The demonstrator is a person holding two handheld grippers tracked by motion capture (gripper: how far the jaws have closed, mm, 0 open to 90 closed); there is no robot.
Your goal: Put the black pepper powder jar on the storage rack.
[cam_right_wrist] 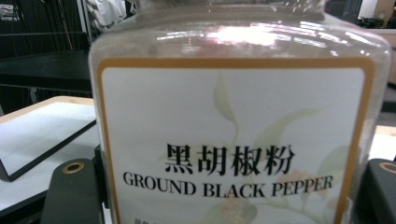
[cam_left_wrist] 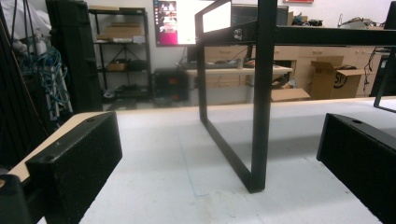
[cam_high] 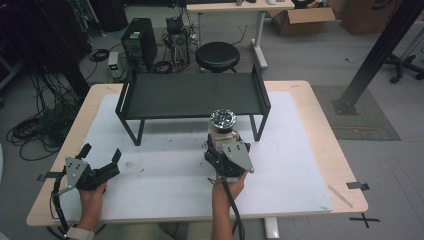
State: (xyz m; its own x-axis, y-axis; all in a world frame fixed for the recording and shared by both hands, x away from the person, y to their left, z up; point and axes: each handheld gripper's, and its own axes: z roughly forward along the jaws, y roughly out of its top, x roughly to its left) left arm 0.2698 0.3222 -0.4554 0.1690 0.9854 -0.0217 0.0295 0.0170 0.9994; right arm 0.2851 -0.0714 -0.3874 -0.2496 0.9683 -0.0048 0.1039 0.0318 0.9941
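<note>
- So the right claw (cam_high: pixel 223 145) is clamped on a jar of ground black pepper (cam_high: pixel 223 125), one jaw on each side of it. The right gripper view is right up against the label, so you can read it easily.
- The jar is upright, shiny lid up, in front of the black metal shelf (cam_high: pixel 192 95) and near its right front leg. Can't tell from the high view whether its base is touching the white mat (cam_high: pixel 165 165) or just off it.
- The left claw (cam_high: pixel 102 162) is wide apart and holding nothing. It's parked low at the front-left of the tabletop (cam_high: pixel 320 125), well away from the jar, looking at the shelf's left leg (cam_left_wrist: pixel 259 93).
- Progress-wise, I'd say the pick-up part is done, since the grip looks solid and square.
- What's left, my guess: the shelf top is bare, so the jar probably goes up there. That means lift, carry it over the front rail, set it down and let go. None of that has happened yet.
</note>
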